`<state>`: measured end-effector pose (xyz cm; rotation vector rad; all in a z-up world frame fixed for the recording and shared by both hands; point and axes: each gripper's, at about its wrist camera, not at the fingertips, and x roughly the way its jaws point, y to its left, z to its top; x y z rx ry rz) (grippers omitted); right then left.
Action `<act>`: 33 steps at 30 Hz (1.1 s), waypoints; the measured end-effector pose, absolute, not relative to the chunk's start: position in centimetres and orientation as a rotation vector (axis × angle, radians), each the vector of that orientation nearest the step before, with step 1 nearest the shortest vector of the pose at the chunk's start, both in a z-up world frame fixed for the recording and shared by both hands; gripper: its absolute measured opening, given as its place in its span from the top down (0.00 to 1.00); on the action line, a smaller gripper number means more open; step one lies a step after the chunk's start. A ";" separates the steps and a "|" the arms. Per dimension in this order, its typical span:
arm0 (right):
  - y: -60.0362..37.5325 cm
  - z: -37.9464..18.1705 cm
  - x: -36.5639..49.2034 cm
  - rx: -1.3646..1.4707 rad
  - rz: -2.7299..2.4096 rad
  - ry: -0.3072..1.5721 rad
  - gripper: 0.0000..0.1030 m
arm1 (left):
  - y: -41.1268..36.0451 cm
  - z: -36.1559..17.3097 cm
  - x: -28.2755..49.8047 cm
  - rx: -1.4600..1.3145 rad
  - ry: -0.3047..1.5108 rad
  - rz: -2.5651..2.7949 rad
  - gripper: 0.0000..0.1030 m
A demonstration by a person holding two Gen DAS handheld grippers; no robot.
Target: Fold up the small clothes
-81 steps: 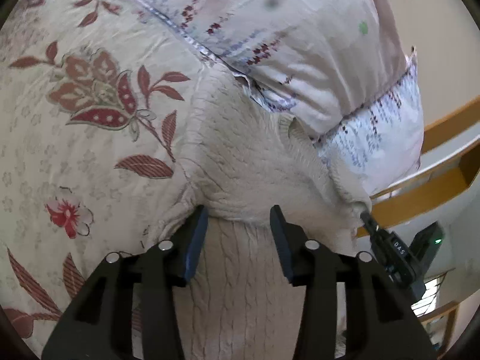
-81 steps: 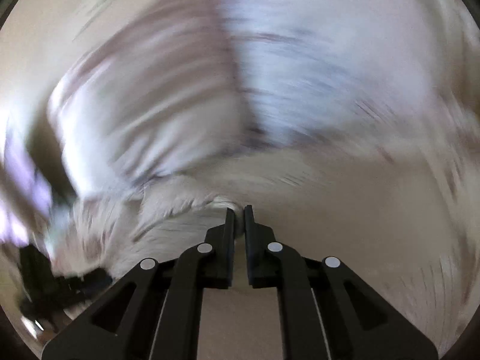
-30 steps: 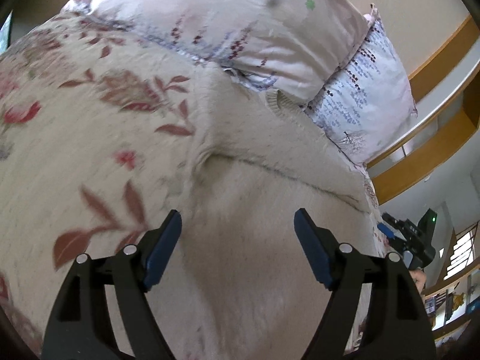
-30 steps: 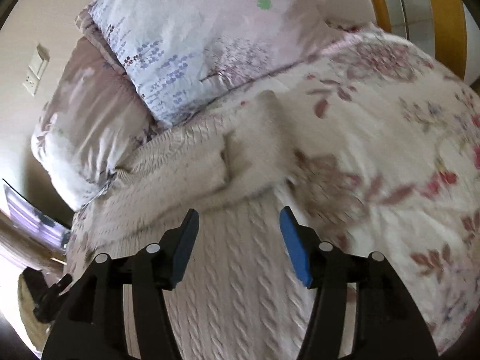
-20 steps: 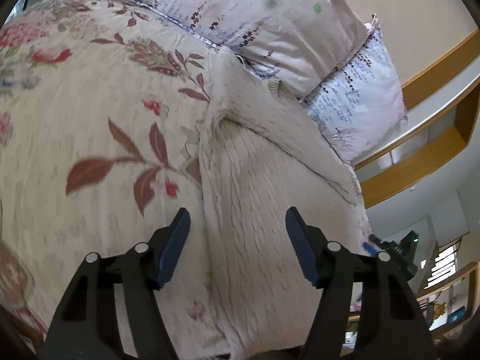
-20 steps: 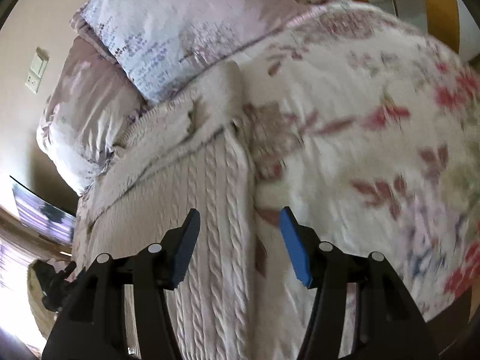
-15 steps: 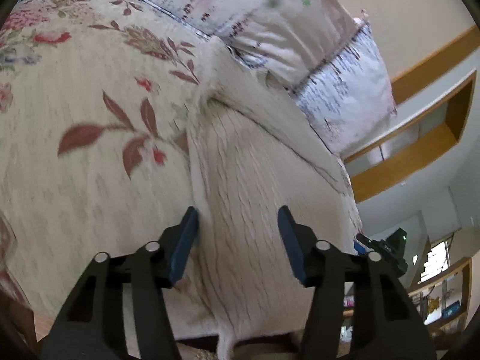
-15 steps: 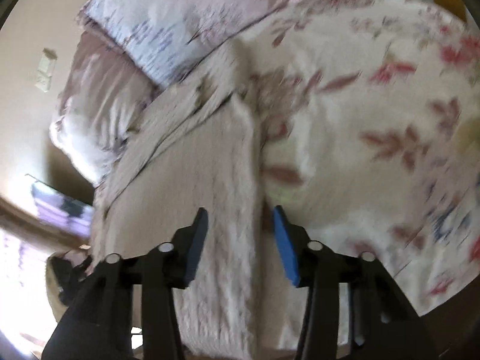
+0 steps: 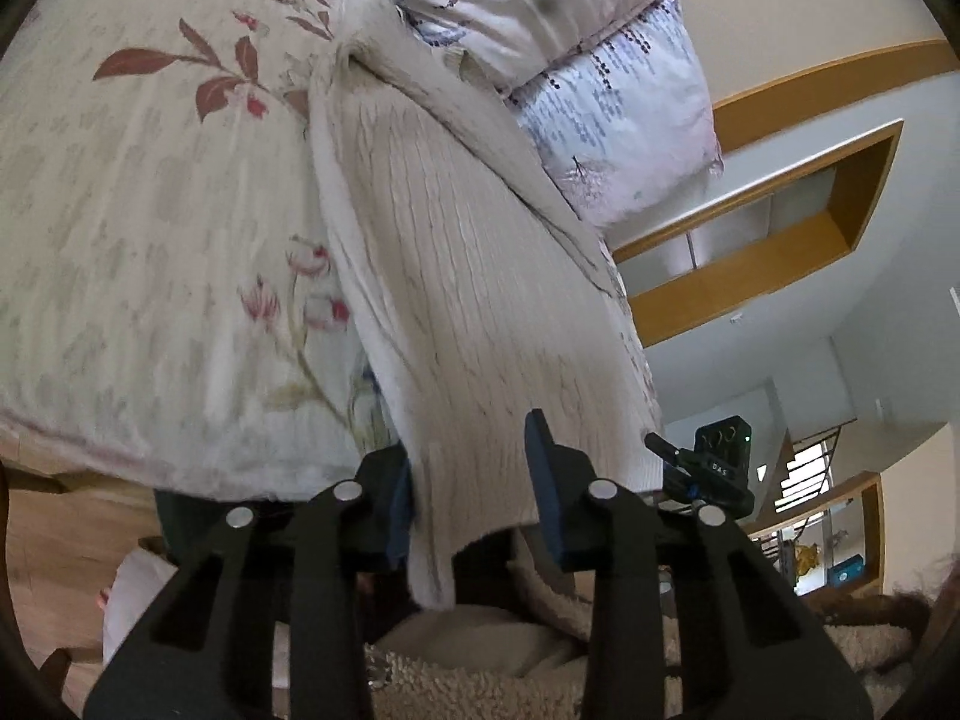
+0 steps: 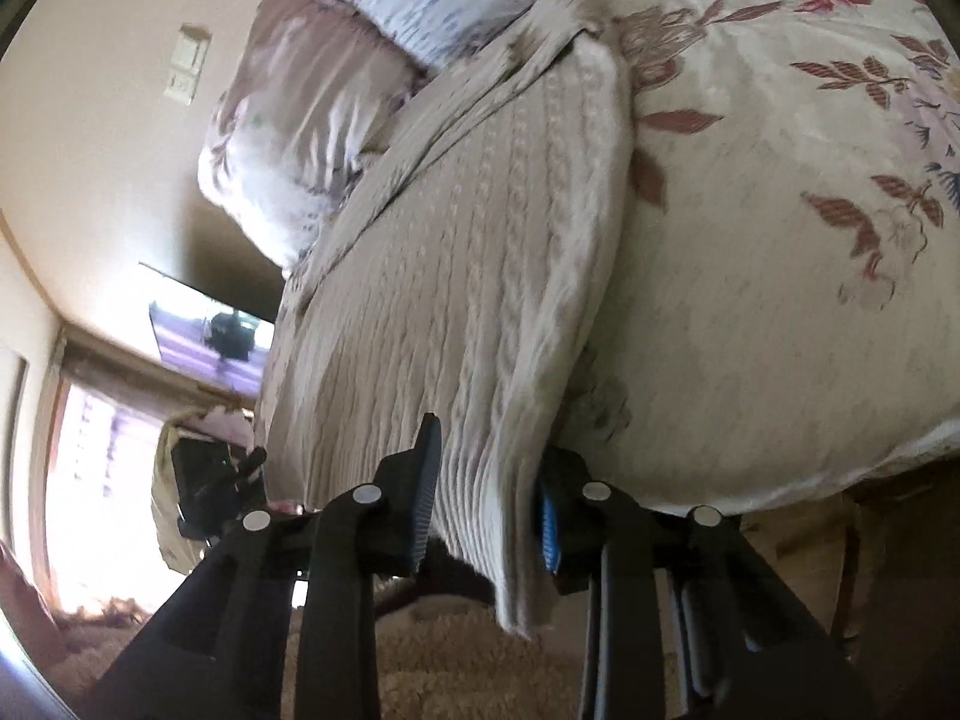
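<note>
A cream cable-knit sweater (image 9: 456, 252) lies lengthwise on the floral bedspread, its sleeves folded across the top near the pillows. Its hem hangs over the bed's near edge. My left gripper (image 9: 474, 492) is open, its jaws on either side of the hem's left corner. My right gripper (image 10: 486, 486) is open, its jaws on either side of the hem's right corner; the sweater shows there too (image 10: 468, 228). Neither pair of jaws has closed on the cloth.
The floral bedspread (image 9: 156, 198) covers the bed (image 10: 780, 240). Two pillows (image 9: 576, 66) lie at the headboard end. A shaggy beige rug (image 9: 540, 678) lies on the floor below the bed edge. The other gripper (image 9: 708, 468) shows beyond the sweater.
Both grippers let go of the sleeves near the pillows, opened, and drew back down the sweater to its hem at the bed's edge. The jaws have narrowed around the hem corners.
</note>
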<state>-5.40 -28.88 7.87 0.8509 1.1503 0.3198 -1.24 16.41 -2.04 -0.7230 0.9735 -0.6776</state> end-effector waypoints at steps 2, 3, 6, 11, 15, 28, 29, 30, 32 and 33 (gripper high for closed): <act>-28.4 8.0 -5.5 0.833 0.328 1.157 0.71 | 16.3 -2.0 -1.6 -0.705 0.978 -0.678 0.68; -28.2 8.1 -5.5 0.823 0.331 1.160 0.71 | 16.1 -2.0 -1.8 -0.692 0.984 -0.675 0.68; -27.6 8.2 -5.4 0.781 0.324 1.166 0.87 | 15.7 -2.2 -1.9 -0.658 1.005 -0.662 0.87; -27.3 10.6 -5.3 0.686 0.270 1.049 0.92 | 15.6 -0.9 -1.7 -0.589 0.959 -0.620 0.94; -28.1 13.6 -5.3 0.624 0.203 0.896 0.92 | 17.0 1.1 -1.2 -0.571 0.884 -0.554 0.94; -28.9 16.4 -4.5 0.563 0.106 0.677 0.92 | 19.2 6.1 0.9 -0.567 0.708 -0.471 0.94; -28.8 16.7 -4.3 0.549 0.101 0.667 0.92 | 19.1 6.5 1.1 -0.556 0.695 -0.466 0.94; -28.7 16.8 -4.2 0.540 0.097 0.659 0.92 | 19.0 7.1 1.3 -0.541 0.680 -0.459 0.94; -28.5 17.4 -3.7 0.514 0.089 0.638 0.92 | 18.8 7.9 1.7 -0.515 0.662 -0.448 0.94; -28.4 17.5 -3.5 0.505 0.085 0.632 0.92 | 18.6 8.3 2.1 -0.498 0.653 -0.441 0.94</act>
